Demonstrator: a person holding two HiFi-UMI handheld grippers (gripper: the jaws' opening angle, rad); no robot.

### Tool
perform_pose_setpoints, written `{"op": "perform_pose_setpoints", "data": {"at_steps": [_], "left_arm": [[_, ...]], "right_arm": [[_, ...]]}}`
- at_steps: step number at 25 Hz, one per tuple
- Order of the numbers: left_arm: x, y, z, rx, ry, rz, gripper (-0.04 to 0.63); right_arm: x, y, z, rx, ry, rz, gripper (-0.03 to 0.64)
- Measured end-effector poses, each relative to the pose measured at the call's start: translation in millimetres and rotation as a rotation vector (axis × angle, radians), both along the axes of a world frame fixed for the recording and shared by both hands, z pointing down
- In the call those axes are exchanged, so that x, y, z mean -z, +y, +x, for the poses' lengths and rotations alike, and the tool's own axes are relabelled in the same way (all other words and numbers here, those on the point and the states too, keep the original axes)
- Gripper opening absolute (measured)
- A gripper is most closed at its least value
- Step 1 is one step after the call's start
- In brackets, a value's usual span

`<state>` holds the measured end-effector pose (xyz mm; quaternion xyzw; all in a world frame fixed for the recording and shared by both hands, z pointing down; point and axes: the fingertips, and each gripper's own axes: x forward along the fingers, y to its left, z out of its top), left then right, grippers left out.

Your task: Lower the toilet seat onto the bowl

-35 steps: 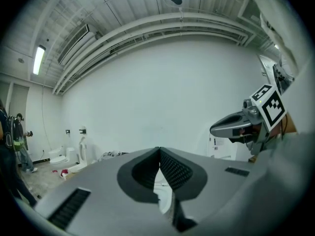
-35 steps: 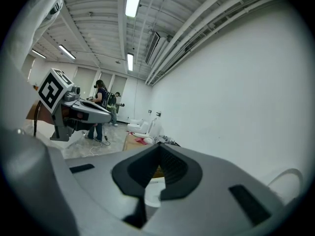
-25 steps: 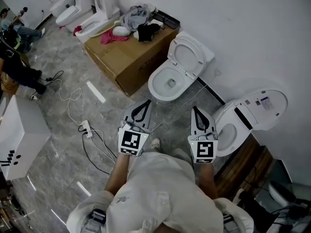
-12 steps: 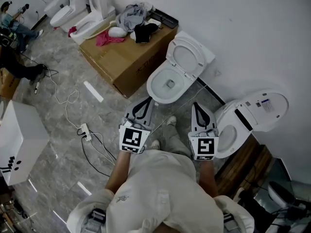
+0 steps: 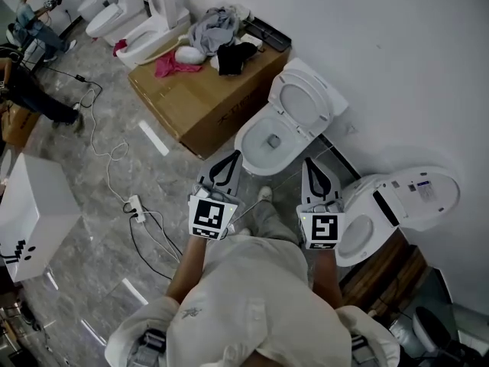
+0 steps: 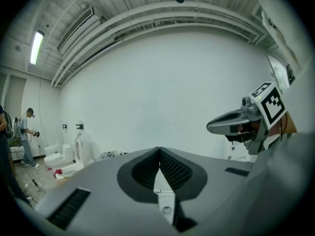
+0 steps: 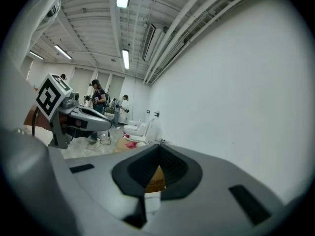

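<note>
Two grippers: left gripper (image 5: 231,159) and right gripper (image 5: 310,164), side by side, each with jaws pressed together and holding nothing.
Toilet seat: white oval plastic toilet seat (image 5: 301,96), raised and leaning back toward the white wall (image 5: 397,52).
Bowl: white ceramic bowl (image 5: 246,144), uncovered, just ahead of both gripper tips and not touched.
Beside bowl: brown cardboard box (image 5: 195,98), topped with a pile of clothes (image 5: 214,29).

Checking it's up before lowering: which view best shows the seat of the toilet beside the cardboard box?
Head view: the toilet seat stands raised, bowl open. The left gripper view shows only a white sliver beyond its shut jaws; the right gripper view, mainly cardboard box.
</note>
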<state>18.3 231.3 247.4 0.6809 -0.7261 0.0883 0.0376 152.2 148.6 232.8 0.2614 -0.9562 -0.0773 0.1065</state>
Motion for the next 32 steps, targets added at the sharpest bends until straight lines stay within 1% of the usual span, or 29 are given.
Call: {"op": "perform_pose_setpoints", "data": {"at_steps": [6,12,19,22,27,32], "left_arm": [[-1.4,-51.6,-16.6,0.029,0.006,-0.021,0.015],[-6.6,-93.7,-33.5,0.090,0.004,-0.051,0.015],[-6.6,-127.4,-59.8,0.161,-0.010,-0.069,0.015],[-7.2,-139.7,-68.7,0.178,-0.011,-0.071,0.015],[-9.8,-165.6,-74.2,0.155,-0.012,-0.060,0.015],[-21.1,-189.5,-79.3,0.094,-0.014,-0.061,0.015]], "right_arm": [[-1.9,-56.6,-21.3,0.035,0.005,-0.022,0.008],[-8.8,-111.0,-42.5,0.092,0.013,-0.044,0.008],[-19.2,-157.6,-73.7,0.152,0.027,-0.057,0.008],[-21.6,-172.1,-84.8,0.171,0.032,-0.059,0.008],[-35.2,-196.4,-89.5,0.150,0.054,-0.073,0.008],[-51.0,-210.4,-92.1,0.101,0.078,-0.079,0.008]]}}
